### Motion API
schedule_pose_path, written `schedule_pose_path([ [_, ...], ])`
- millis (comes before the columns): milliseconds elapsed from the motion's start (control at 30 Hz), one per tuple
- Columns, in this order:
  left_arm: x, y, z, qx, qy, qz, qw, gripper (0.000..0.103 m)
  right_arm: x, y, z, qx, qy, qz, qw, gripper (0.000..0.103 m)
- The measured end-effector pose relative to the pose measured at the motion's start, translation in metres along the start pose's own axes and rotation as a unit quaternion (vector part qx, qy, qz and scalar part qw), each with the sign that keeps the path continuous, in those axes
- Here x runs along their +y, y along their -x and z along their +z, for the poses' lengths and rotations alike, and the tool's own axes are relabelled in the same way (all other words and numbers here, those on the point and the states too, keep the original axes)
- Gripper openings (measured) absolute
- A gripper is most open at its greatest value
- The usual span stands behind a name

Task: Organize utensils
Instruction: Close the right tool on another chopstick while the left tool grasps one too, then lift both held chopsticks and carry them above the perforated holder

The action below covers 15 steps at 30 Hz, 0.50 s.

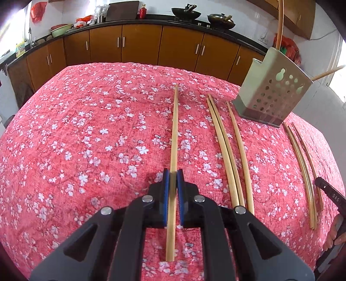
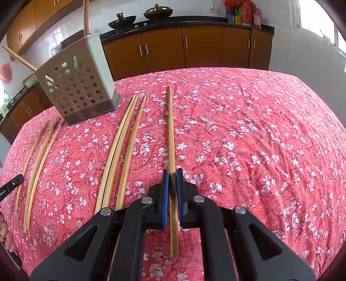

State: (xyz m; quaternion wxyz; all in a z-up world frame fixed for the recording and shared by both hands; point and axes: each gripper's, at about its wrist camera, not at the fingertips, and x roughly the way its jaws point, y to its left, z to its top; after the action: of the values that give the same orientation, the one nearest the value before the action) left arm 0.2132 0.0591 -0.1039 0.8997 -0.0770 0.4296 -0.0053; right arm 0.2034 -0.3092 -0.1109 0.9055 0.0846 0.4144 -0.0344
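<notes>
Bamboo chopsticks lie on a red flowered tablecloth. My left gripper (image 1: pixel 173 174) is shut on one chopstick (image 1: pixel 174 129) that points away from me. My right gripper (image 2: pixel 172 173) is shut on another chopstick (image 2: pixel 171 129). A perforated beige utensil holder (image 1: pixel 273 89) stands at the far right in the left wrist view and at the far left in the right wrist view (image 2: pixel 77 84), with two chopsticks sticking out of it. Three loose chopsticks (image 1: pixel 229 151) lie right of my left gripper; they also show in the right wrist view (image 2: pixel 121 147). Three more (image 1: pixel 302 164) lie beyond.
The table's far edge (image 1: pixel 151 64) faces brown kitchen cabinets (image 1: pixel 140 43). Woks (image 1: pixel 186 13) sit on the counter behind. The other gripper's tip (image 1: pixel 330 192) and a hand show at the right edge of the left wrist view.
</notes>
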Motion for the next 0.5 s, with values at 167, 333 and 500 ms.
schedule_pose_path([
  [167, -0.006, -0.001, 0.000, 0.003, -0.019, 0.011, 0.9998, 0.010, 0.005, 0.003, -0.004, 0.000, 0.008, -0.005, 1.000, 0.008],
  [333, -0.005, 0.003, -0.003, 0.008, -0.024, 0.011, 0.9996, 0.010, 0.004, 0.007, -0.010, 0.001, 0.006, 0.001, 1.000, 0.008],
  [500, -0.005, 0.004, -0.006, 0.003, -0.029, 0.016, 0.9994, 0.010, 0.004, 0.011, -0.013, 0.000, 0.006, 0.000, 1.000, 0.008],
])
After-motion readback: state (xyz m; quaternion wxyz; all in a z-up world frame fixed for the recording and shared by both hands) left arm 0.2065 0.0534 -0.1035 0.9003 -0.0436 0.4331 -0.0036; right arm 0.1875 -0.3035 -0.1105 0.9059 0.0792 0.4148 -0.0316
